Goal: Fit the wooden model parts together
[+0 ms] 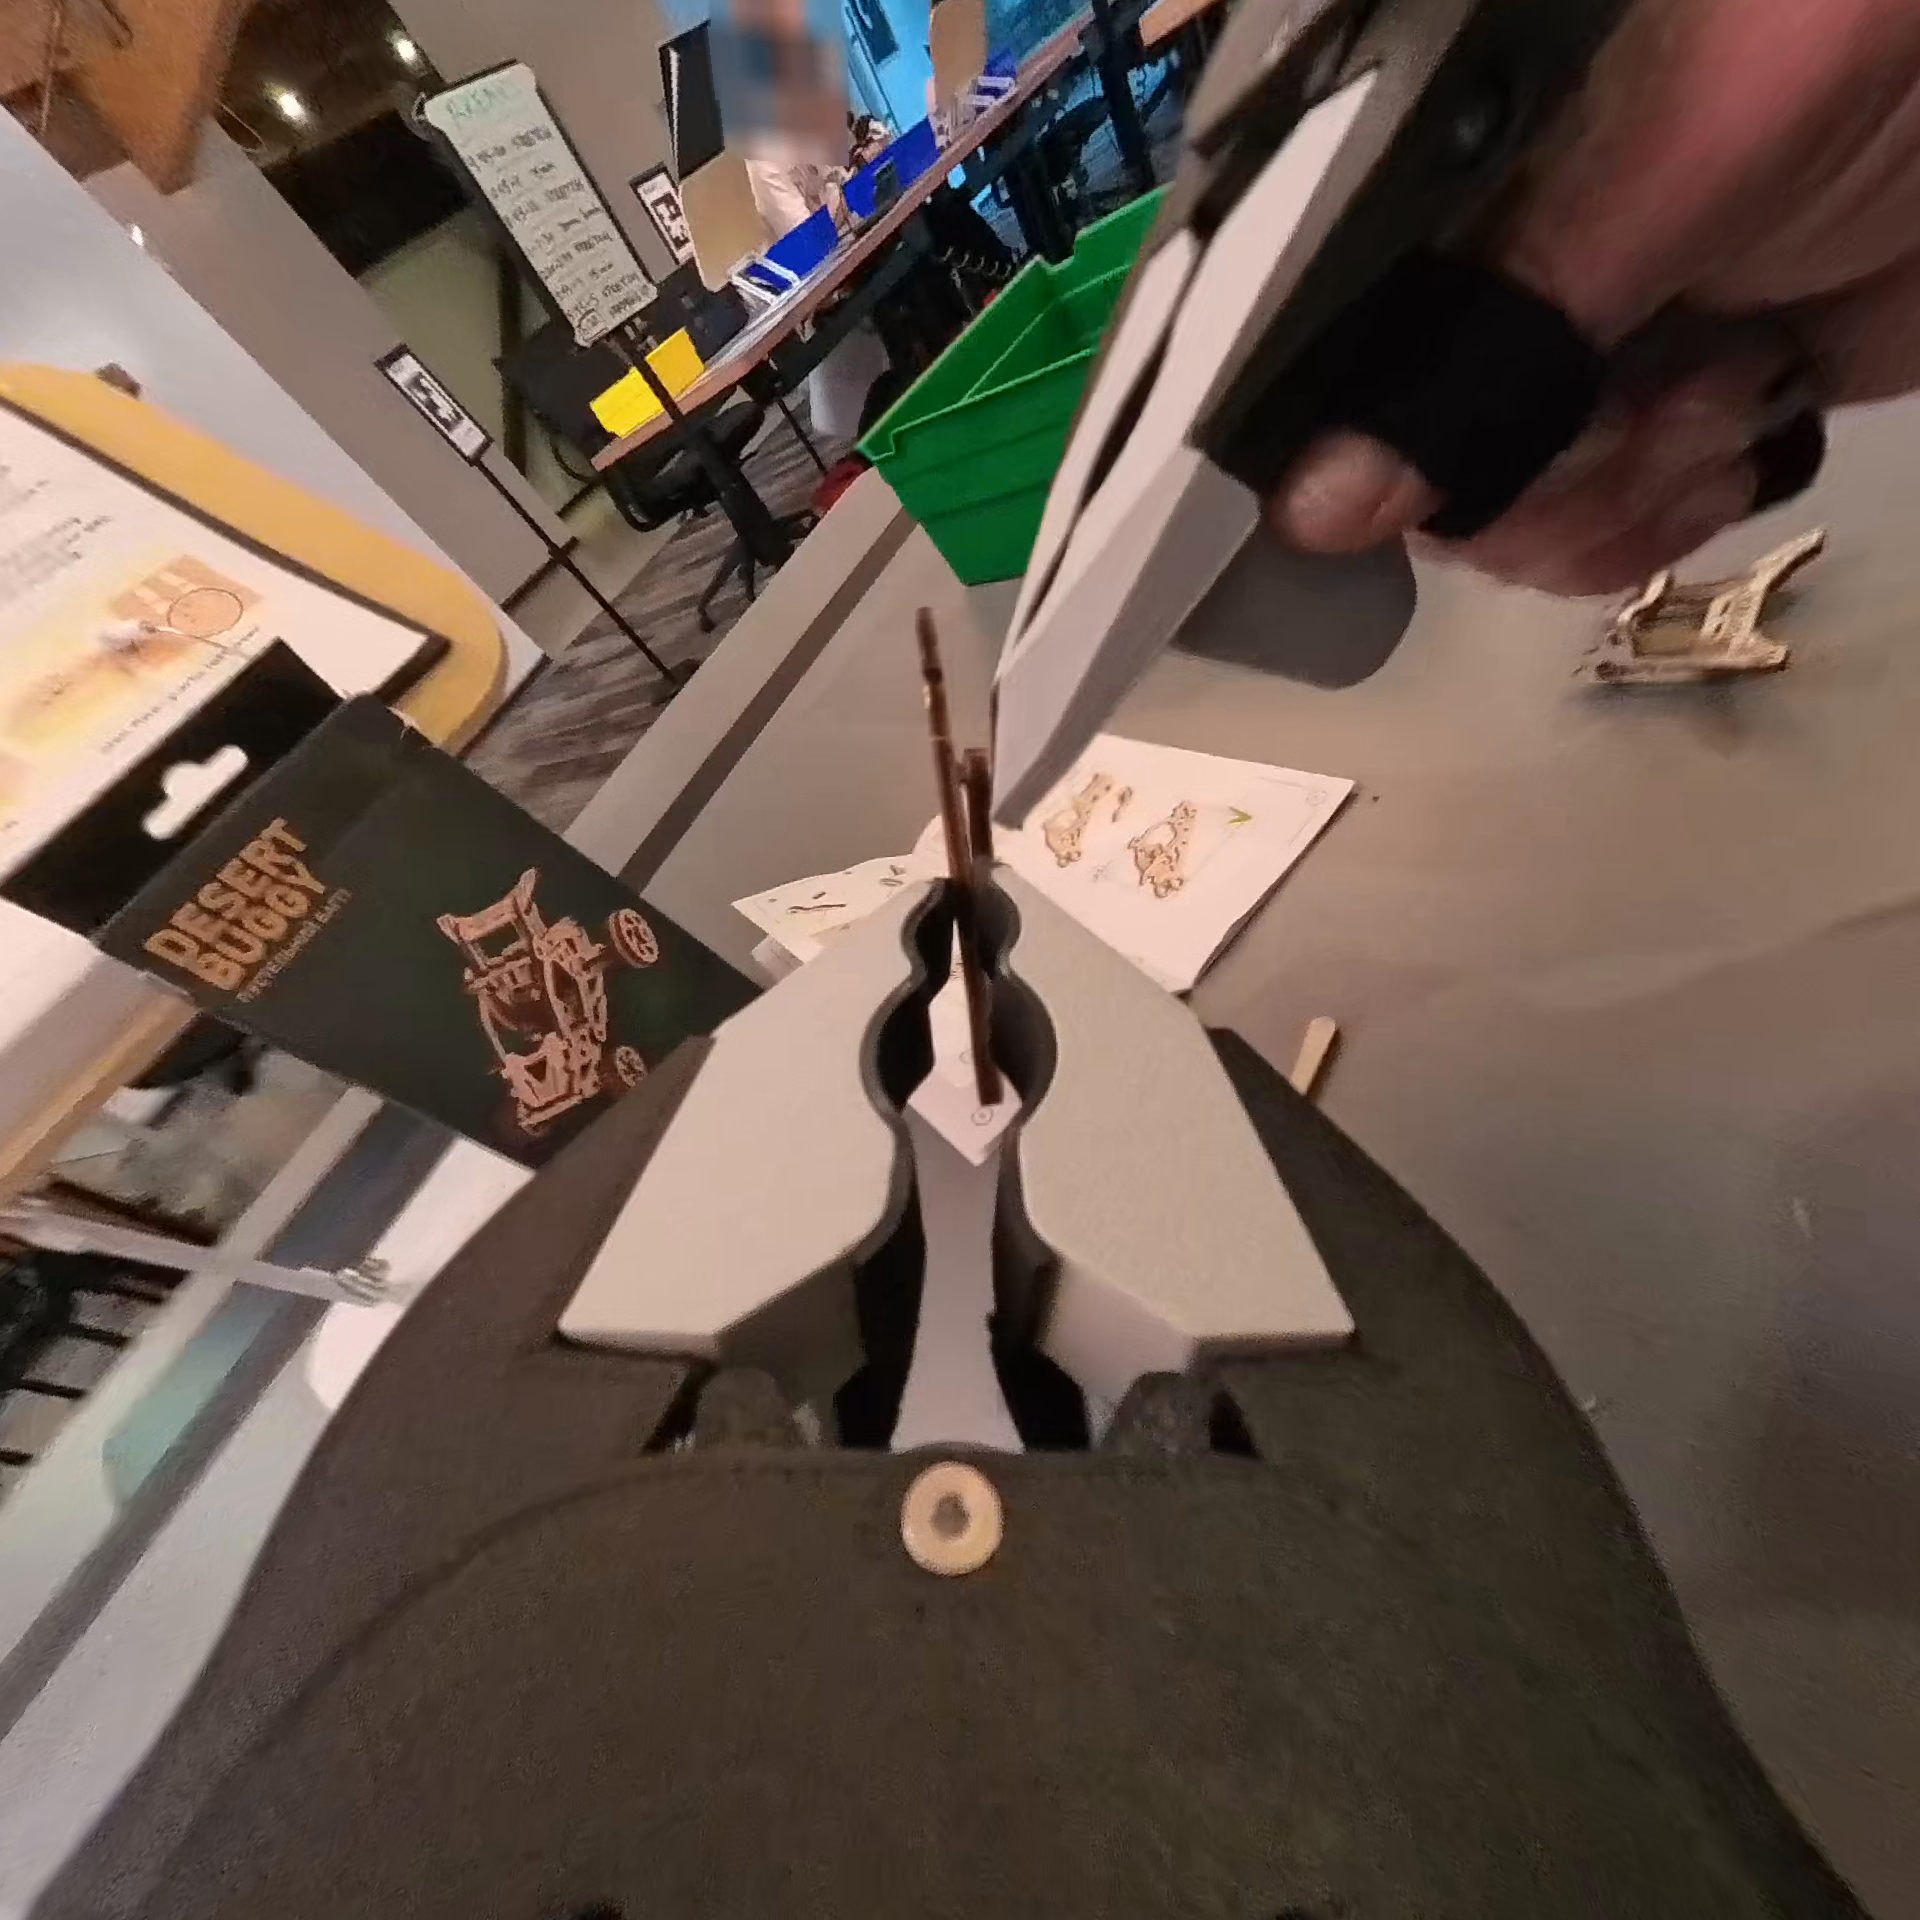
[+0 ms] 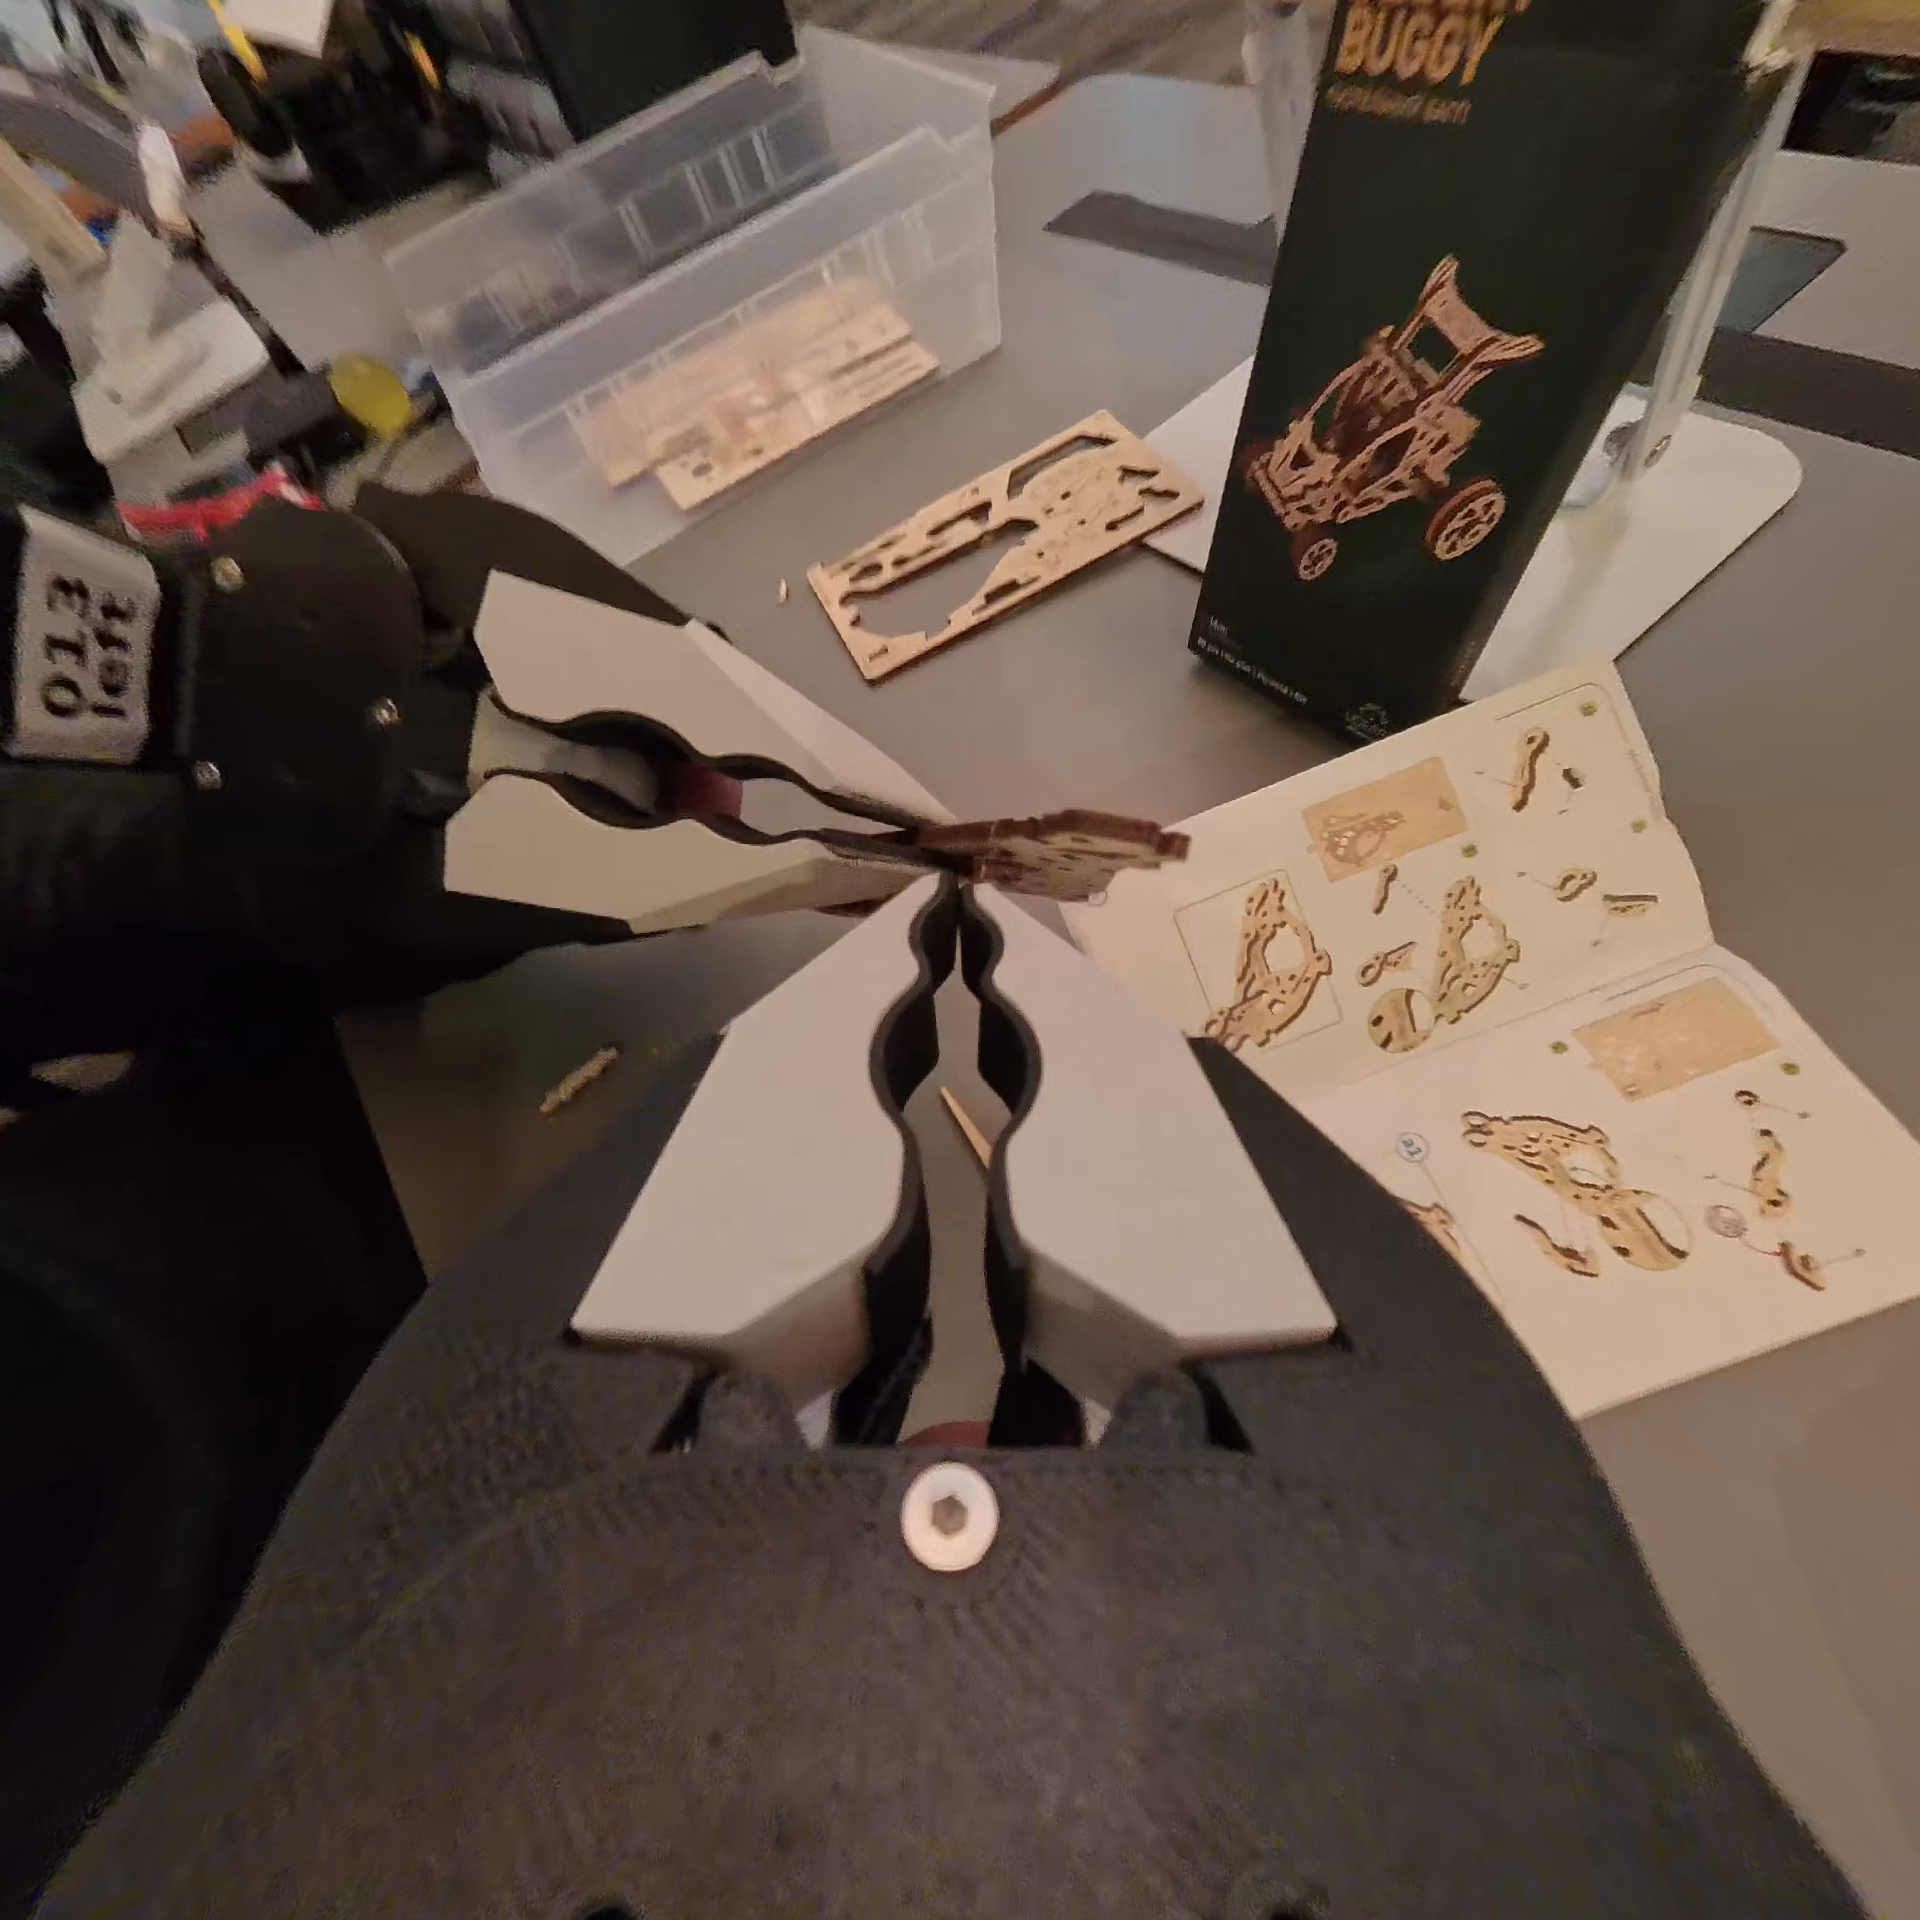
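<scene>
A grey table (image 2: 1091, 717) carries an unfolded instruction sheet (image 2: 1558, 1039), a tall dark box (image 2: 1455, 364) standing upright beside it, a punched-out wooden sheet (image 2: 997, 540), a clear plastic bin (image 2: 707, 281) (more wooden sheets inside), a green bin (image 1: 997, 436) and a small half-built wooden piece (image 1: 1704, 623).

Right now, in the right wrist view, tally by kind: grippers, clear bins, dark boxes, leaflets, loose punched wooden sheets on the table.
Grippers: 2 (left gripper, right gripper)
Clear bin: 1
Dark box: 1
Leaflet: 1
Loose punched wooden sheet: 1
Total: 6
</scene>
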A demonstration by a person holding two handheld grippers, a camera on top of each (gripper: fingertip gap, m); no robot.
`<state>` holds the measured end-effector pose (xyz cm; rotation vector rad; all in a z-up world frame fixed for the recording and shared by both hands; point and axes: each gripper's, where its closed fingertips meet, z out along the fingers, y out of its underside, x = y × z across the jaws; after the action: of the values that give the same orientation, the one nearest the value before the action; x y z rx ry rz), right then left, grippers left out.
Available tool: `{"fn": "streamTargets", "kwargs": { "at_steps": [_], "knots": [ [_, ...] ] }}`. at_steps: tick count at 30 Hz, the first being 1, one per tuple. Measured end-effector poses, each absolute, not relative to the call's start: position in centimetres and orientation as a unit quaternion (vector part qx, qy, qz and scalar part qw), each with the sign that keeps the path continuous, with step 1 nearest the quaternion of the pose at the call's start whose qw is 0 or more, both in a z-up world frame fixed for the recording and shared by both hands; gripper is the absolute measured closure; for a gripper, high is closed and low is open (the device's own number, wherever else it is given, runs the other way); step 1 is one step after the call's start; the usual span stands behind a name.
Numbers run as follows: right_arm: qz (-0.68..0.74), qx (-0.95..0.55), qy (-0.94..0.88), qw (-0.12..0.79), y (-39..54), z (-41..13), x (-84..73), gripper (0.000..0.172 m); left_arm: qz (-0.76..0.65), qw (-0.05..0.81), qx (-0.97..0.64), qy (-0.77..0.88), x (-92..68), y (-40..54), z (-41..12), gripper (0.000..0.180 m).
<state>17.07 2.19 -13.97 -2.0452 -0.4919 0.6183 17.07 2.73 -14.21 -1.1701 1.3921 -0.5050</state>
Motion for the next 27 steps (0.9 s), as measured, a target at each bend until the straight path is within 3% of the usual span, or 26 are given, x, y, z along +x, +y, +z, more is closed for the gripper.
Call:
{"fn": "streamTargets", "kwargs": {
  "at_steps": [1, 5, 14, 27],
  "knots": [
    [0.268, -0.824, -0.182, 0.465, 2.3, -13.7, 17.2, 0.172, -0.243, 0.576, -0.517, 0.585, 17.1, 2.8, -14.1, 0.179],
    [0.29, -0.81, -0.14, 0.489, 2.9, -13.1, 17.4, 0.156, -0.307, 0.561, -0.541, 0.546, 17.3, 2.9, -13.5, 0.179],
    [0.298, -0.789, -0.095, 0.528, 3.3, -12.3, 17.8, 0.17, -0.31, 0.58, -0.534, 0.532, 18.0, 2.2, -13.3, 0.177],
    [0.299, -0.794, -0.122, 0.515, 3.3, -12.3, 18.1, 0.17, -0.203, 0.637, -0.505, 0.547, 18.0, 3.5, -13.1, 0.179]
  ]
}}
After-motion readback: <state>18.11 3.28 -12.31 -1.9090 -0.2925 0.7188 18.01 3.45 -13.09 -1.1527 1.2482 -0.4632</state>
